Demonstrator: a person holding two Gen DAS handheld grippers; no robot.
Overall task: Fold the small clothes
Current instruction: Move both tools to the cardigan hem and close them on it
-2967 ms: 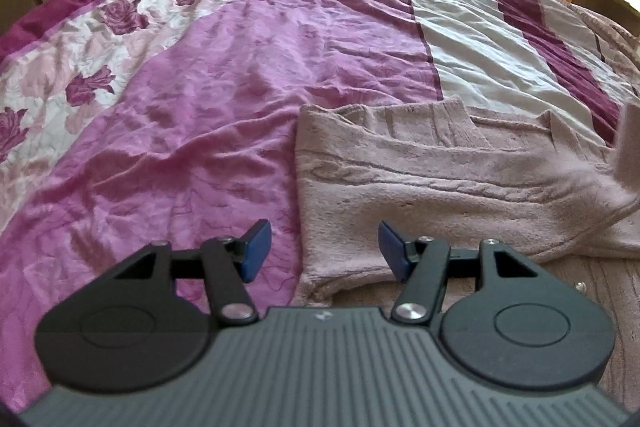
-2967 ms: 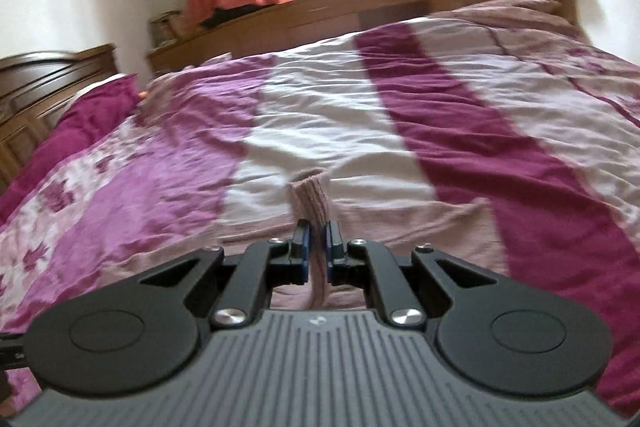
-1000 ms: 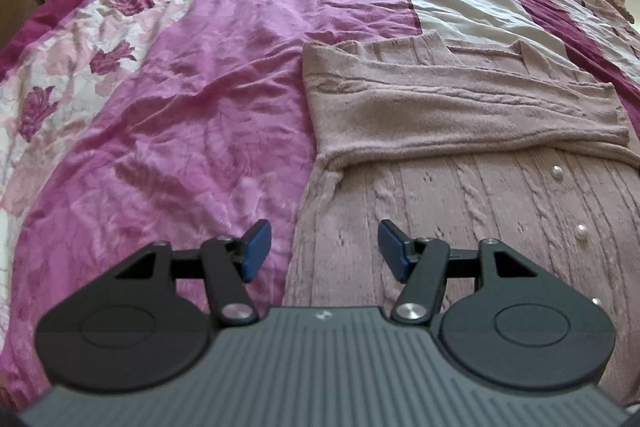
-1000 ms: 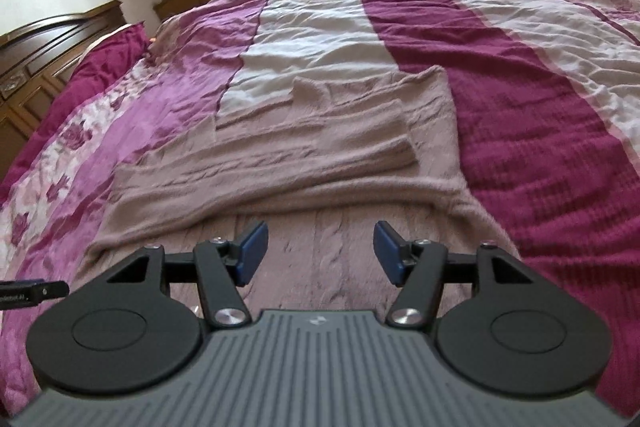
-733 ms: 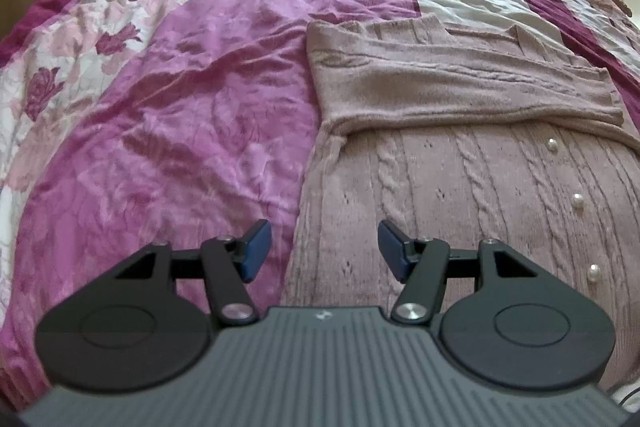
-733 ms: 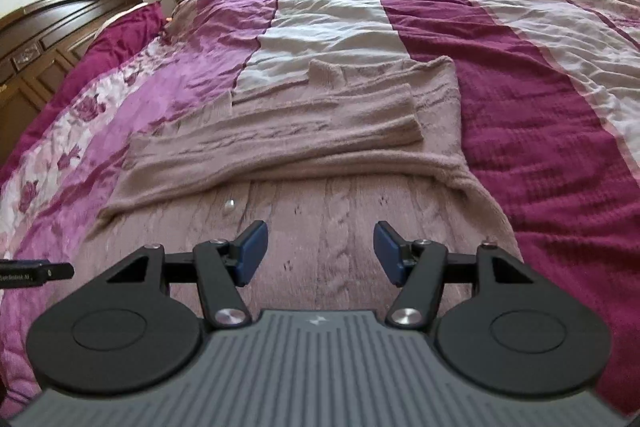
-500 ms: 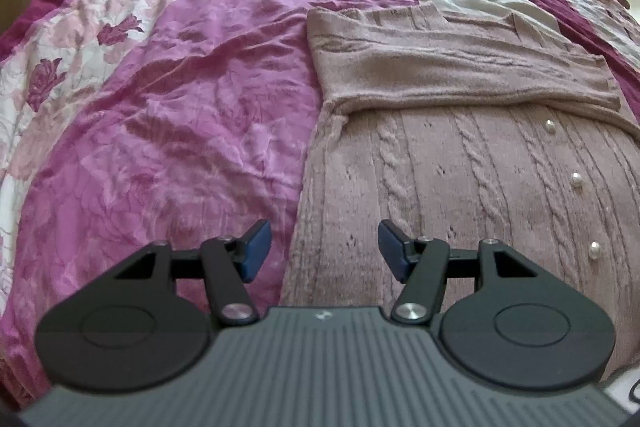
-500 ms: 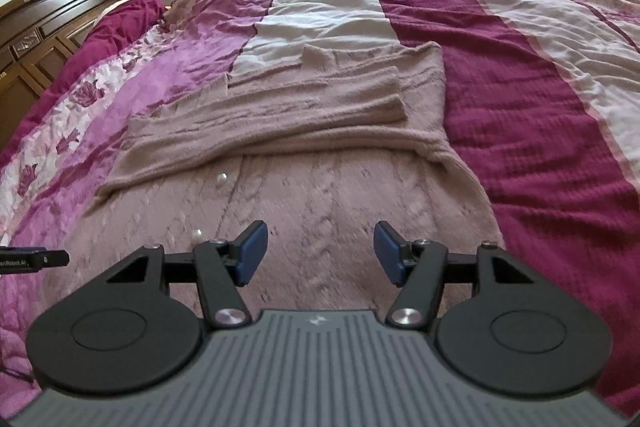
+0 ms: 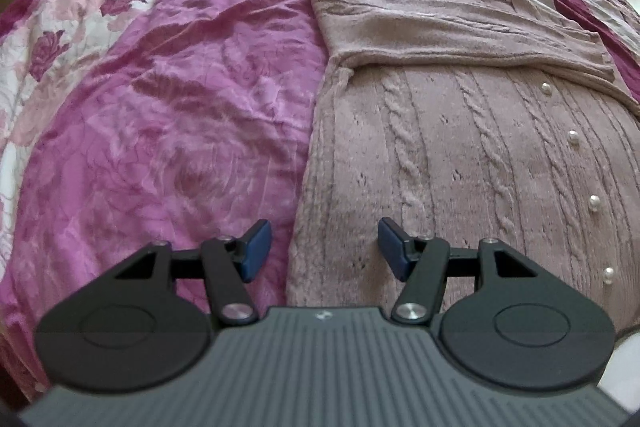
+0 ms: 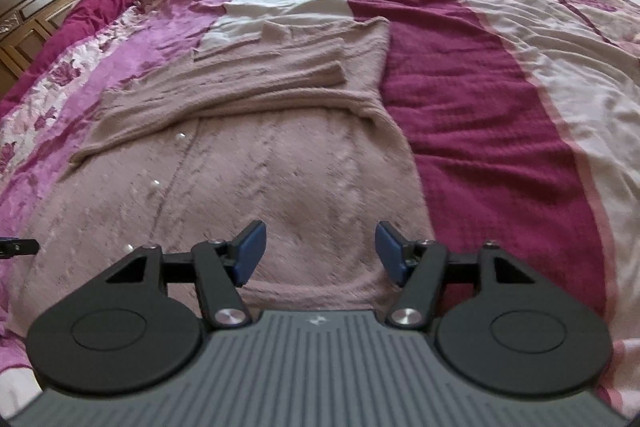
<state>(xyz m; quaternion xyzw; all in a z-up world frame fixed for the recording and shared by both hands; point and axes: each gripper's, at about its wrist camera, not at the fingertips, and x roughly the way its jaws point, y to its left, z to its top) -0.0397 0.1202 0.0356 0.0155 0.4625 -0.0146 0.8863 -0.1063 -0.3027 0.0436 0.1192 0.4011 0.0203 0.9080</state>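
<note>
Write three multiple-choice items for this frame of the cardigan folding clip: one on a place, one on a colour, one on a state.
1. Where do the sleeves of the cardigan lie?
A. folded across its upper part
B. spread out to both sides
C. hanging off the bed

2. What colour are the cardigan's buttons?
A. black
B. pearl white
C. gold

3. How do the left gripper and the right gripper stand?
A. both shut on cloth
B. only the right one shut
C. both open, holding nothing

Answers:
1 A, both sleeves lie crosswise over the chest on the bedspread.
2 B, round pale beads run down the front.
3 C, each pair of blue pads stands wide apart with no cloth between.
</note>
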